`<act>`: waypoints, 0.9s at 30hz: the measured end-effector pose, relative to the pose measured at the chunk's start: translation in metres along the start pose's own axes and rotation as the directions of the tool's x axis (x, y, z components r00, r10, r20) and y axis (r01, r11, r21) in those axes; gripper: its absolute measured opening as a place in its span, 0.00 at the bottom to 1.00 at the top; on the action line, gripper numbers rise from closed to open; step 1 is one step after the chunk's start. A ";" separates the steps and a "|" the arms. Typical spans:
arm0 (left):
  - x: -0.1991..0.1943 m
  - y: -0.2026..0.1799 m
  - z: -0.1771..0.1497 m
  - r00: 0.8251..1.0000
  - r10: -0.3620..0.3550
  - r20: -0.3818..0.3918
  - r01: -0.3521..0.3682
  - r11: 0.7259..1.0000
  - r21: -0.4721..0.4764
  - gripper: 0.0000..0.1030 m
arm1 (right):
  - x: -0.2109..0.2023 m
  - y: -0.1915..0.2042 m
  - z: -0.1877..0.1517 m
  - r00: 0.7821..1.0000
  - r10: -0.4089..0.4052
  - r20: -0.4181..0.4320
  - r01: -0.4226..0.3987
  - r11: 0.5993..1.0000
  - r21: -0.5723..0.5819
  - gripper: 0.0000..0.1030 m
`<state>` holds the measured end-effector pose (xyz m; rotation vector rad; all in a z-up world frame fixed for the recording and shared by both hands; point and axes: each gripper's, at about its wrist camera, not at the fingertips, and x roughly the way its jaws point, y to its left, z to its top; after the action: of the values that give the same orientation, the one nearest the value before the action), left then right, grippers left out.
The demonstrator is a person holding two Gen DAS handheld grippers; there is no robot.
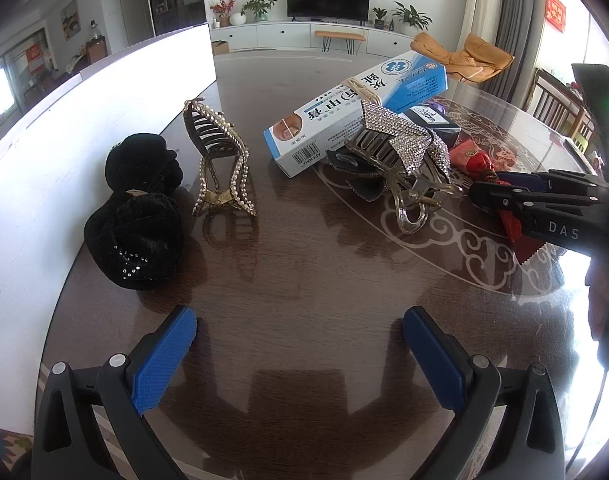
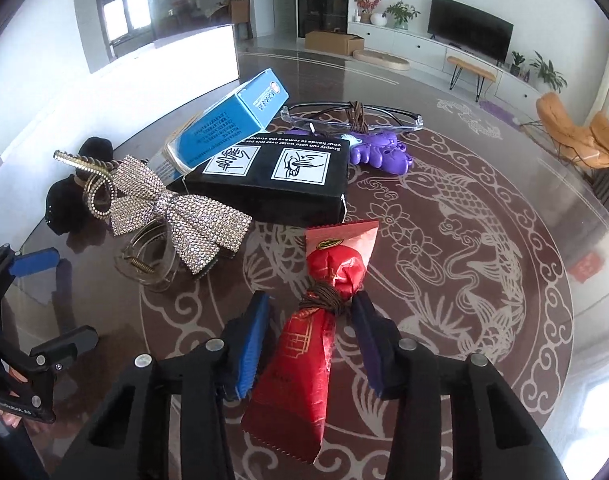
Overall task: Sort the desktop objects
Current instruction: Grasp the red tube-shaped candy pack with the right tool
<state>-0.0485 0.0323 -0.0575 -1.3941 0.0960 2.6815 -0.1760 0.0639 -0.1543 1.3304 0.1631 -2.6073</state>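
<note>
Your right tongs [image 2: 310, 320] straddle the red candy [image 2: 304, 360], pads not clearly touching it; grip unclear. Left tongs [image 1: 300, 344] wide over bare worktop [image 1: 304, 260]. Bow clip [image 2: 176, 216] hides the box [image 2: 276, 176] edge; glasses [image 2: 352, 118] partly hidden behind it.

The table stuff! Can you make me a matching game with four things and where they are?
1 red candy wrapper
2 blue box
3 sparkly bow clip
4 glasses

a leaning on the black box
b behind the purple toy
c between the right gripper fingers
d left of the black box

Pairs: 1-c, 2-a, 3-d, 4-b
</note>
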 end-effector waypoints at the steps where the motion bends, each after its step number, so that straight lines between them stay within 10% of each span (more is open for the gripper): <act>1: 0.000 0.000 0.000 1.000 0.000 0.000 0.000 1.000 0.000 1.00 | -0.002 0.001 -0.002 1.000 -0.010 0.006 0.010 1.000 0.008 0.35; 27: 0.001 0.000 0.000 1.000 0.000 0.000 0.000 1.000 0.000 1.00 | -0.038 0.047 -0.058 0.998 0.027 0.055 -0.023 0.997 -0.073 0.23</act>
<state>-0.0489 0.0328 -0.0585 -1.3938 0.0954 2.6819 -0.0973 0.0347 -0.1577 1.2267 0.2280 -2.5888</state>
